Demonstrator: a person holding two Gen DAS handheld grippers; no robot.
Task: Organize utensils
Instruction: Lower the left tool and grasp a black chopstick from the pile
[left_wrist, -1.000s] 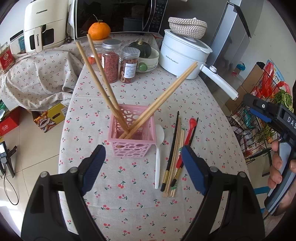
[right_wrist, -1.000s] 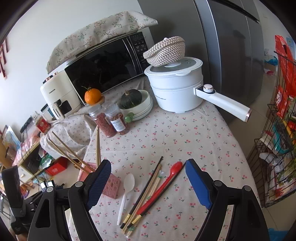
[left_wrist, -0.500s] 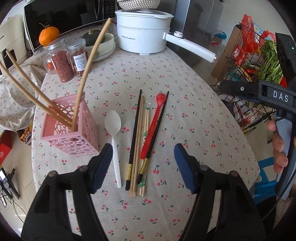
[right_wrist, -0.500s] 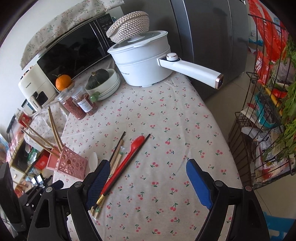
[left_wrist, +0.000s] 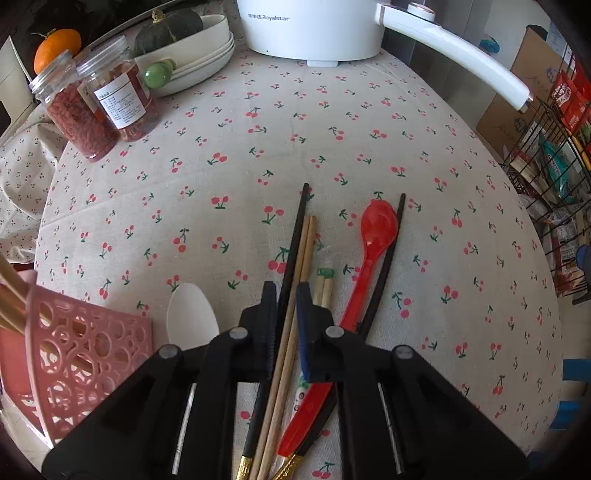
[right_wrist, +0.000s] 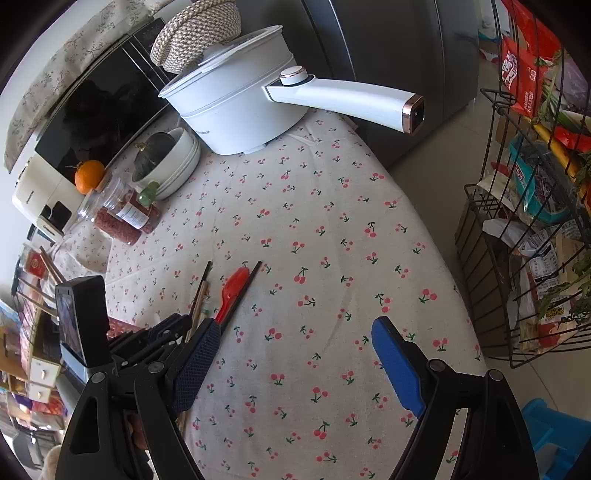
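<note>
1. The left gripper (left_wrist: 286, 295), low in the centre of the left wrist view, is clamped on chopsticks lying on the cherry-print tabletop (left_wrist: 369, 155): one black chopstick (left_wrist: 295, 236) and a pale wooden pair (left_wrist: 307, 243) run between its pads.
2. The right gripper (right_wrist: 291, 354) hangs over bare cloth at the lower centre of its own view, jaws wide apart and empty.
3. To do this step well, the lift should probably be straight and level, so the sticks do not fan apart, before they are tipped into the pink basket (left_wrist: 85, 350) at the lower left.
4. Counted on the cloth: two black chopsticks, one wooden pair, one wrapped pair (left_wrist: 324, 284), one red spoon (left_wrist: 376, 229), one white spoon (left_wrist: 190, 314).
5. More wooden chopsticks already stand in the basket; their number cannot be told here.
</note>
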